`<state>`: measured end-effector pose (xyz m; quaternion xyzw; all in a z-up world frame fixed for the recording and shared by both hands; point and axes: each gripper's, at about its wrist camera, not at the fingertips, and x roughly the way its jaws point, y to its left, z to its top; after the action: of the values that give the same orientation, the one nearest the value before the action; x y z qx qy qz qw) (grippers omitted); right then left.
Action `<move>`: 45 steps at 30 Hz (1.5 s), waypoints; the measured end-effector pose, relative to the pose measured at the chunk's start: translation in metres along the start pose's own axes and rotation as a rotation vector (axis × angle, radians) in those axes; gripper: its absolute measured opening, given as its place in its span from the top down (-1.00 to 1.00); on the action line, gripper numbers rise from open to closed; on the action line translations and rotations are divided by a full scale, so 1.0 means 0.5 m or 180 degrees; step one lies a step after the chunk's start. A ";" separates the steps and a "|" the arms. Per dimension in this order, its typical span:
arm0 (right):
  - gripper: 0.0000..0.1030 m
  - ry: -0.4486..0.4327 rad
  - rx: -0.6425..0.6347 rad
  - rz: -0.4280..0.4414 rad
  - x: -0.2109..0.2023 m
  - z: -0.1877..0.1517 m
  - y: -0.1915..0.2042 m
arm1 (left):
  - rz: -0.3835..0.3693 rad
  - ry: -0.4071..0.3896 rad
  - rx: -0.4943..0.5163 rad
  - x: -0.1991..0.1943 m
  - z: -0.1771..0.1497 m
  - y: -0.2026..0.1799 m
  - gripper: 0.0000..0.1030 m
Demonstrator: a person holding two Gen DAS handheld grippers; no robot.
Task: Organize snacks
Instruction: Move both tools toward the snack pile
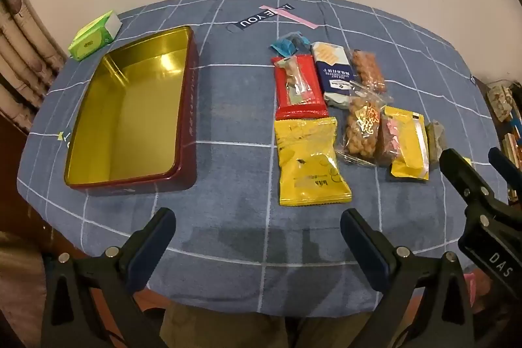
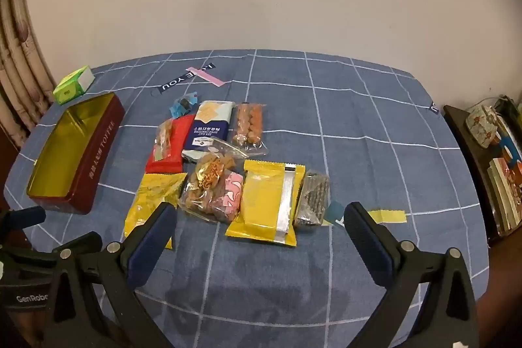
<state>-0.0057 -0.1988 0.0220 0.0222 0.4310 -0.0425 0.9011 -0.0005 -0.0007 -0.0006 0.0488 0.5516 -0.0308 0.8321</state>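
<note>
An empty red tin [image 1: 187, 106] with a gold inside lies on the left of the blue checked tablecloth [image 1: 235, 126]. To its right is a cluster of snacks: a big yellow bag [image 1: 310, 162], a red packet [image 1: 298, 87], a navy cracker pack [image 1: 334, 70], clear bags of brown nuts [image 1: 362, 129], a yellow packet with a silver strip [image 2: 267, 201] and a dark small packet [image 2: 313, 198]. My left gripper [image 1: 256, 217] hangs open over the bare cloth in front of the tin and the yellow bag. My right gripper [image 2: 260, 210] is open just short of the yellow packet, holding nothing.
A green tissue box [image 1: 94, 36] stands behind the tin near the far left corner. A curtain hangs at the left and a plain wall runs behind the table. A dark shelf with books [image 2: 496, 172] stands off the right edge. The near table edge is under the grippers.
</note>
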 end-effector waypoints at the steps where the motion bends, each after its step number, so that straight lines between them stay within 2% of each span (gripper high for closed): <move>1: -0.98 0.0000 0.0002 0.0007 0.000 0.001 0.000 | 0.0007 -0.0001 0.0006 0.000 -0.001 -0.001 -1.00; 12: -0.98 0.0010 -0.0013 0.0016 0.012 -0.010 0.004 | -0.0144 0.0075 -0.0049 0.021 -0.017 0.008 -1.00; 20: -0.98 0.0057 -0.0043 -0.0003 0.023 -0.019 0.012 | 0.0005 0.0108 0.0009 0.034 -0.010 0.003 -1.00; 45: -0.98 0.0167 -0.0153 0.0012 0.040 -0.010 0.029 | -0.0013 0.0151 -0.0119 0.044 -0.010 0.023 -1.00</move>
<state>0.0041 -0.1853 0.0034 0.0025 0.4553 -0.0299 0.8898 0.0047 0.0111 -0.0220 0.0328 0.5717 -0.0211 0.8195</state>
